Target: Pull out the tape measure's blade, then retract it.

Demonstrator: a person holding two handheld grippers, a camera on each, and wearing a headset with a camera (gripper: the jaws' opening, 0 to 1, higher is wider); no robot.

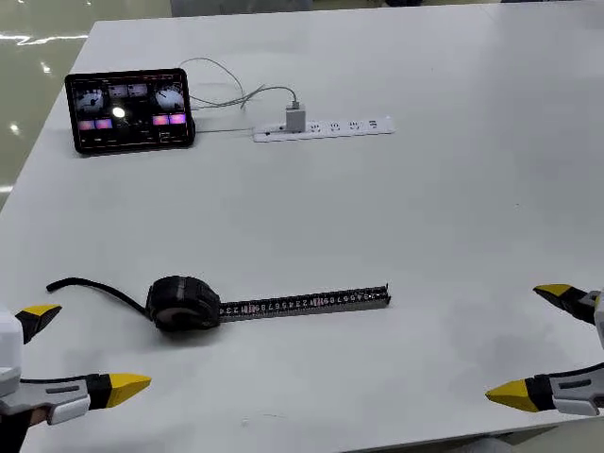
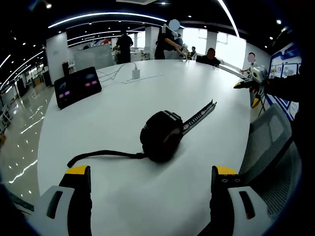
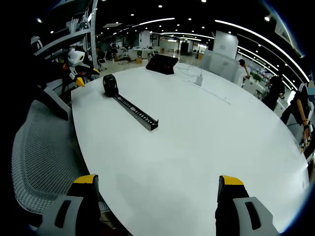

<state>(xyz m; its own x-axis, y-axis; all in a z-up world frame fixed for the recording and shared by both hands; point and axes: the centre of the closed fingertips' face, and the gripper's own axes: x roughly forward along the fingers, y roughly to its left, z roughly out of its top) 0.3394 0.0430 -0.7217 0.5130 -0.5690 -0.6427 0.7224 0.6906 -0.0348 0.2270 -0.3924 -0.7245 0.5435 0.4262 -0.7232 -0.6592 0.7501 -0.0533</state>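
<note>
Here's the tape measure [image 1: 182,303], a black case lying on the white table [image 1: 453,208] toward the near left. Its blade [image 1: 307,303] is out, flat on the tabletop, and runs to the right from the case to a hooked tip near the table's middle. A black strap [image 1: 94,286] trails off the case's other side, curling leftward. The left gripper [image 1: 85,347] hovers at the near left edge, its yellow-tipped jaws spread wide with nothing between them; its own view shows the case just ahead, apart from both tips. Over at the near right edge is the right gripper [image 1: 531,343], jaws also spread and empty, well apart from the blade's tip. Across the table, a tablet [image 1: 130,109] stands with its screen lit, and beside it lies a power strip [image 1: 326,127] with a white charger [image 1: 295,118] plugged in.
</note>
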